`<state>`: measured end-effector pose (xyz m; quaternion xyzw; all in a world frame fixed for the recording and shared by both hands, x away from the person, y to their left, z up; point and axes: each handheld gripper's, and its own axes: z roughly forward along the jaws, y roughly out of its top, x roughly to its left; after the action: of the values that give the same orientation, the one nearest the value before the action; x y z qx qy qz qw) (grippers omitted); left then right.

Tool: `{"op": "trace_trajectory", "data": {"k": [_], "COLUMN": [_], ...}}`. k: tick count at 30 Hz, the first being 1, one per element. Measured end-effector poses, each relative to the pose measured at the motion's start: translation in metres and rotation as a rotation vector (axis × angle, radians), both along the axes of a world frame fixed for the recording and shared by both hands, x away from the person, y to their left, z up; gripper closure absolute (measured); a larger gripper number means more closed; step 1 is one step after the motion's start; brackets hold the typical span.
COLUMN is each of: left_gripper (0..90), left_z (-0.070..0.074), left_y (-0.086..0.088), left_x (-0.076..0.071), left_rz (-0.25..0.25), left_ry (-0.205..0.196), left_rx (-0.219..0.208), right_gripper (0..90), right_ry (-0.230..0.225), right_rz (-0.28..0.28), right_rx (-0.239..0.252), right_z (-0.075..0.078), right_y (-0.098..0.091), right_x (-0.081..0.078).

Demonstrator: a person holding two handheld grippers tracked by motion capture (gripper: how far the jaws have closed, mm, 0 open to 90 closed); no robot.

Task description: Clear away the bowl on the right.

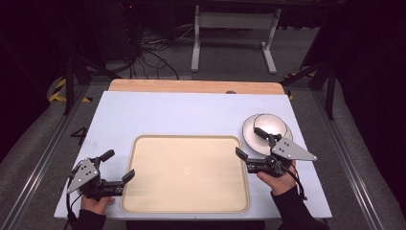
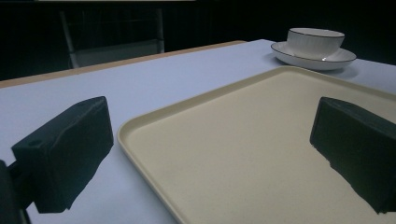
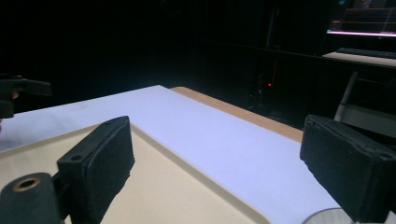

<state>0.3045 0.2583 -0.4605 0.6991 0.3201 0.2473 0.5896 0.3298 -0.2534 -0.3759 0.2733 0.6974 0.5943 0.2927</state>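
Both grippers hover with jaws spread wide and nothing between them, so this looks like the approach stage. The right gripper (image 1: 249,143) sits just beside the white bowl (image 1: 269,125), which rests on its saucer (image 1: 253,139) at the table's right side, near the cream tray (image 1: 186,143) (bare at the moment). The left gripper (image 1: 117,165) waits at the tray's near-left corner. Next, I'd judge, the right jaws must straddle the bowl's rim squarely before closing.

One tray (image 1: 185,175) — one bowl (image 1: 268,125) — one saucer (image 1: 252,139) — two tools.
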Motion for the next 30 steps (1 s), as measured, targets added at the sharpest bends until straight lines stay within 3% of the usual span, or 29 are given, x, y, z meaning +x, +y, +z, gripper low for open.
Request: {"op": "trace_trajectory", "data": {"k": [10,30], "left_gripper": [0.1,0.1], "left_z": [0.0,0.0], "left_y": [0.0,0.0], "left_x": [0.0,0.0], "left_rz": [-0.004,-0.005], "left_ry": [0.0,0.003], "left_rx": [0.001,0.007], "right_gripper": [9.8,10.4], "right_ry": [-0.003,-0.002], "right_rz": [-0.088,-0.201], "right_rx": [-0.001,0.021], "right_z": [0.008,0.016], "right_y": [-0.029,-0.068], "right_x": [0.002,0.003]}}
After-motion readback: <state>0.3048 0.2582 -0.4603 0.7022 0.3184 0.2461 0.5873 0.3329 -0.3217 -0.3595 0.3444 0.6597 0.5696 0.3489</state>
